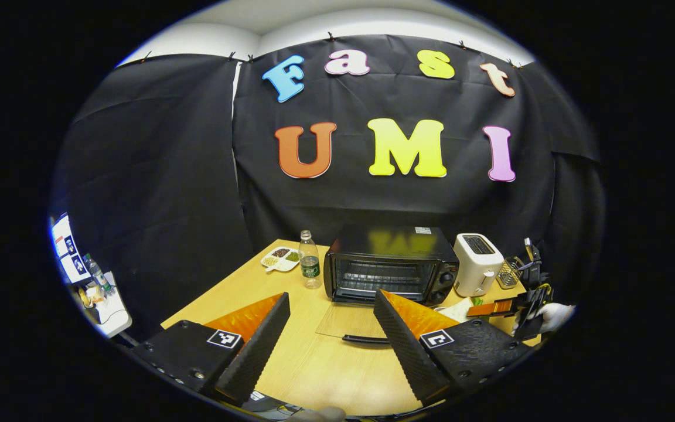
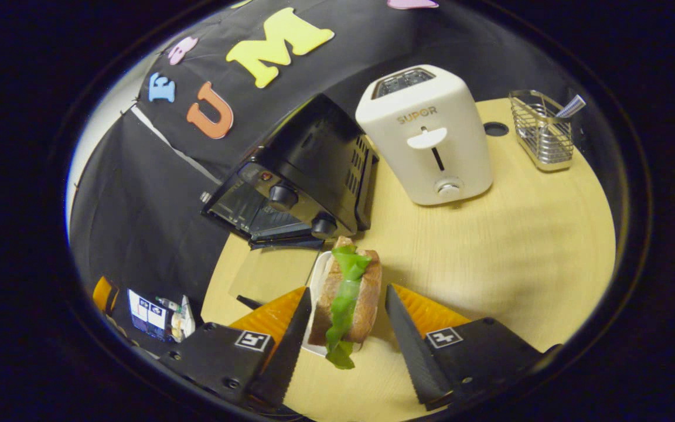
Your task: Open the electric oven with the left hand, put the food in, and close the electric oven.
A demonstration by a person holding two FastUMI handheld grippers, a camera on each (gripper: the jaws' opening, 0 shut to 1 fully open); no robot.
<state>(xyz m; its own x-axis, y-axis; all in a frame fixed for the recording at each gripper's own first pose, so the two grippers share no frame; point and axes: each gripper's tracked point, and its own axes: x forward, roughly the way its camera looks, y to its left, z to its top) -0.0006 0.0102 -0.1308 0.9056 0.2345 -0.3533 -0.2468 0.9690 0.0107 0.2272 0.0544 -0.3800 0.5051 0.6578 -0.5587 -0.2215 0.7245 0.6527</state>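
The black electric oven (image 1: pixel 390 266) stands at the back of the wooden table, its glass door (image 1: pixel 346 319) folded down flat, handle toward me. My left gripper (image 1: pixel 331 343) hovers open in front of that door, holding nothing. In the right gripper view the oven (image 2: pixel 305 170) is seen from its knob side. A sandwich (image 2: pixel 346 293) with green lettuce lies on a small white plate (image 2: pixel 316 278) beside the oven. My right gripper (image 2: pixel 349 331) is open around the sandwich; a gap shows on the right side. The right gripper (image 1: pixel 504 308) also appears far right, held by a gloved hand (image 1: pixel 554 316).
A white toaster (image 2: pixel 431 135) stands right of the oven, with a wire basket (image 2: pixel 539 129) beyond it. A water bottle (image 1: pixel 309 261) and a divided dish (image 1: pixel 280 258) sit left of the oven. A side table with clutter (image 1: pixel 97 293) is off to the left.
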